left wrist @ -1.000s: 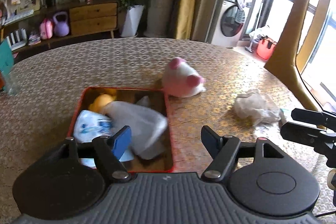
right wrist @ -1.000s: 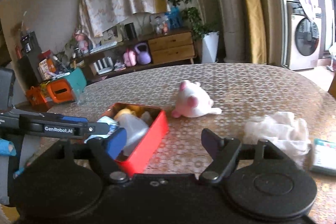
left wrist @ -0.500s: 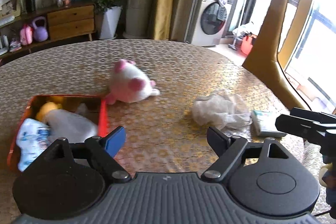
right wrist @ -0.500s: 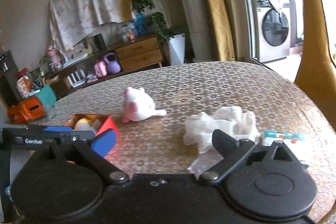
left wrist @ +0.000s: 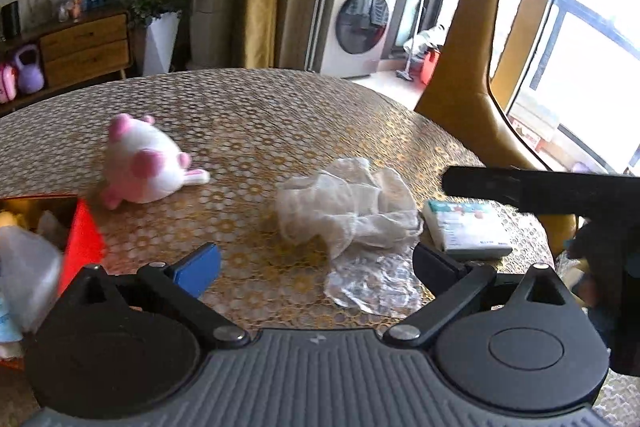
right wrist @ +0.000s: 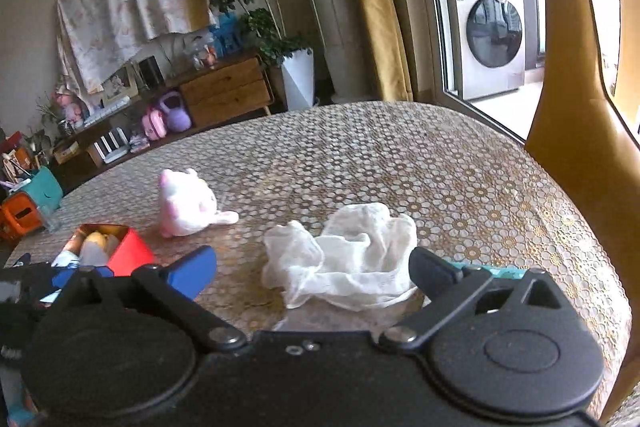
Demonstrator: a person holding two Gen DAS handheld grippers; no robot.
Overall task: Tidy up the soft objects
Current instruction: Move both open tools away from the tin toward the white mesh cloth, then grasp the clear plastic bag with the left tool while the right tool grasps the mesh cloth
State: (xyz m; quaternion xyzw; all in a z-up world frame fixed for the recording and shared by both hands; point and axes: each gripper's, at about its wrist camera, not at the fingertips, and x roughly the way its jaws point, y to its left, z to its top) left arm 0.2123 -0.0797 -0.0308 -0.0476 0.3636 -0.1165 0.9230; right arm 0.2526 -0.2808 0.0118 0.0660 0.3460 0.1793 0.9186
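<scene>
On the patterned table [right wrist: 460, 187] I log partial progress: red box [right wrist: 130, 251] already holds several soft items, while plush pig [right wrist: 186, 203], crumpled white cloth [right wrist: 344, 259] and tissue pack [left wrist: 466, 229] remain outside; left gripper [left wrist: 316, 263] and right gripper [right wrist: 312, 269] gape wide, empty.

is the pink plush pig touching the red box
Apart. In the right wrist view a strip of bare tablecloth shows between the plush pig and the red box; the left wrist view shows the same gap.
</scene>
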